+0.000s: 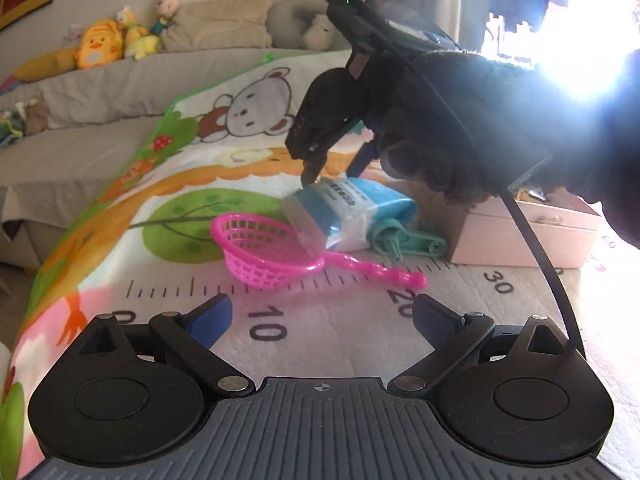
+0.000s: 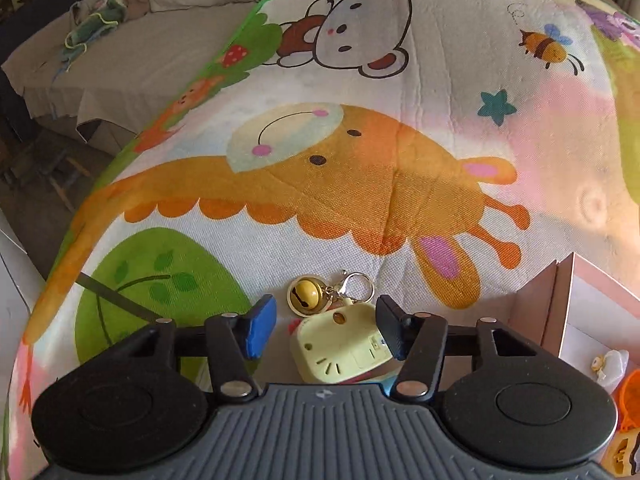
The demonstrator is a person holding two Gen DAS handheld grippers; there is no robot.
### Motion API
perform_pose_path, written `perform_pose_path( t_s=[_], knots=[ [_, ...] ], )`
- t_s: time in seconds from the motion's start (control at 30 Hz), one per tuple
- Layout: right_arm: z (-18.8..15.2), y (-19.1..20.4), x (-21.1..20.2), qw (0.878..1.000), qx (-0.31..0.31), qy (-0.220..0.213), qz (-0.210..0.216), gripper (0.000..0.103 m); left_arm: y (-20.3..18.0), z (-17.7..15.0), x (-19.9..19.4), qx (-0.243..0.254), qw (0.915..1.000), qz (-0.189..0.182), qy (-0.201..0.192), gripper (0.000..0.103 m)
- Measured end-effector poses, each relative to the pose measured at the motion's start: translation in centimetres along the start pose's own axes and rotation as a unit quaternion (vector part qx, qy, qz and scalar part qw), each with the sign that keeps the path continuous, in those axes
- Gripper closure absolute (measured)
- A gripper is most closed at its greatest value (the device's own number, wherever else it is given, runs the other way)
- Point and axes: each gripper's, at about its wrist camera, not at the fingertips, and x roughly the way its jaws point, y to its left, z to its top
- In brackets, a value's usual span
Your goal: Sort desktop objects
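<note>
Cartoon mat; left gripper gapes; right gripper spread around yellow keychain

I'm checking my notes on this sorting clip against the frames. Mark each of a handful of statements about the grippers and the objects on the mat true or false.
1. The left gripper is open and holds nothing. True.
2. The pink toy net lies inside the pink box. False: it lies on the printed mat, left of the box.
3. The right gripper has a pale yellow keychain toy between its open fingers. True.
4. The toy's yellow bell is clamped by the blue pad. False: the bell lies on the mat ahead of the fingertips, untouched.
5. A blue-and-white tissue pack rests behind the net. True.
</note>
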Motion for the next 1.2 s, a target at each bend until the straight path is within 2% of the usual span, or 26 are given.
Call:
perform_pose_path(
  t_s=[0.07, 0.1, 0.2, 0.37, 0.47, 0.5, 0.6, 0.63, 0.7, 0.73, 0.8, 0.87, 1.0, 1.13, 1.2],
  knots=[
    [-1.3, 0.3, -1.7, 1.000, 0.000, 0.006, 0.027, 0.061, 0.2, -0.2, -0.5, 0.003, 0.9997, -0.023, 0.012, 0.002],
    [-2.1, 0.5, -2.7, 0.999, 0.004, 0.015, 0.050, 0.071, 0.4, -0.3, -0.8, 0.000, 0.9995, -0.029, 0.015, 0.002],
    [-5.6, 0.8, -5.0, 0.993, 0.009, 0.047, 0.107, 0.079, 0.8, -0.6, -1.5, -0.017, 0.9986, -0.044, 0.023, 0.001],
    [-11.2, 1.1, -7.7, 0.990, -0.005, 0.067, 0.122, 0.078, 0.2, -1.1, -2.3, -0.012, 0.9983, -0.046, 0.034, 0.001],
    [-13.7, 0.9, -10.1, 0.995, -0.041, 0.024, 0.085, 0.077, -0.2, -1.2, -2.3, 0.004, 0.9992, -0.021, 0.033, 0.000],
    [-14.4, 0.8, -11.0, 0.996, -0.055, 0.002, 0.065, 0.073, -0.2, -1.2, -2.2, 0.010, 0.9994, -0.007, 0.034, 0.000],
    [-16.2, -0.8, -13.4, 0.997, -0.047, -0.037, 0.047, 0.048, 0.2, -0.8, -1.5, 0.020, 0.9979, 0.045, 0.042, 0.000],
    [-16.8, -1.2, -14.0, 0.997, -0.042, -0.047, 0.047, 0.044, 0.4, -0.6, -1.3, 0.019, 0.9973, 0.055, 0.044, 0.000],
    [-18.5, -1.8, -15.2, 0.996, -0.033, -0.068, 0.042, 0.030, 0.9, -0.2, -1.0, 0.011, 0.9967, 0.064, 0.048, 0.000],
    [-19.5, -1.9, -15.6, 0.996, -0.029, -0.072, 0.046, 0.020, 1.1, 0.0, -1.0, 0.007, 0.9967, 0.066, 0.047, 0.000],
    [-21.4, -1.9, -15.6, 0.995, -0.009, -0.071, 0.066, 0.010, 1.3, 0.4, -1.2, 0.001, 0.9967, 0.069, 0.043, 0.000],
    [-23.0, -1.4, -15.2, 0.995, -0.002, -0.066, 0.070, 0.010, 1.2, 0.8, -1.4, -0.001, 0.9968, 0.069, 0.039, 0.000],
    [-25.0, -0.4, -13.6, 0.997, -0.023, -0.080, -0.002, 0.017, 0.3, 1.4, -2.5, 0.022, 0.9969, 0.069, 0.032, 0.000],
    [-25.7, -2.4, -13.7, 0.992, -0.012, -0.100, -0.081, 0.020, -0.7, 2.4, -3.4, 0.042, 0.9965, 0.070, 0.018, 0.000],
    [-25.9, -4.1, -14.0, 0.989, 0.007, -0.112, -0.100, 0.020, -1.3, 3.5, -3.5, 0.046, 0.9968, 0.064, 0.006, 0.000]
  ],
)
